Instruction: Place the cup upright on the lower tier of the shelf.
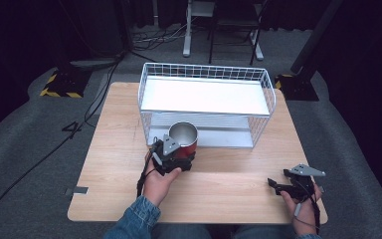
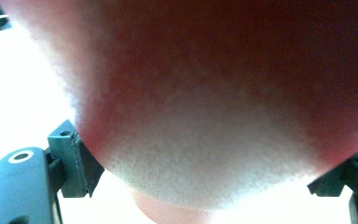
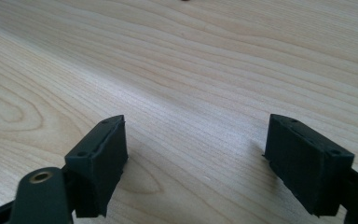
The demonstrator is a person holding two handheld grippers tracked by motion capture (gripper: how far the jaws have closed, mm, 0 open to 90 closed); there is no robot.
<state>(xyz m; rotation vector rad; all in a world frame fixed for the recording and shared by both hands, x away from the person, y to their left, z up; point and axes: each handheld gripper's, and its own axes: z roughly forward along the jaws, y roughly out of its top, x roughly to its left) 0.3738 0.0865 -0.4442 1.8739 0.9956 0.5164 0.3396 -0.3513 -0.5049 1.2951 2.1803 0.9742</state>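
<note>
A red mug (image 1: 184,138) with a bare steel inside stands upright just in front of the white wire basket (image 1: 205,68). My left gripper (image 1: 178,155) is shut on the mug's near side. In the left gripper view the mug's red wall (image 2: 223,93) is a close blur, with a black pad (image 2: 74,161) pressed against it on the left and the other jaw touching it at the right edge. Whether the mug rests on the table I cannot tell. My right gripper (image 1: 275,185) lies at the table's front right, open; its pads (image 3: 103,154) stand wide apart over bare wood.
The wire basket sits at the back middle of the wooden table (image 1: 124,129); it has a white upper shelf (image 1: 204,94) and an open lower level facing me. Cables, stands and chair legs are on the dark floor beyond.
</note>
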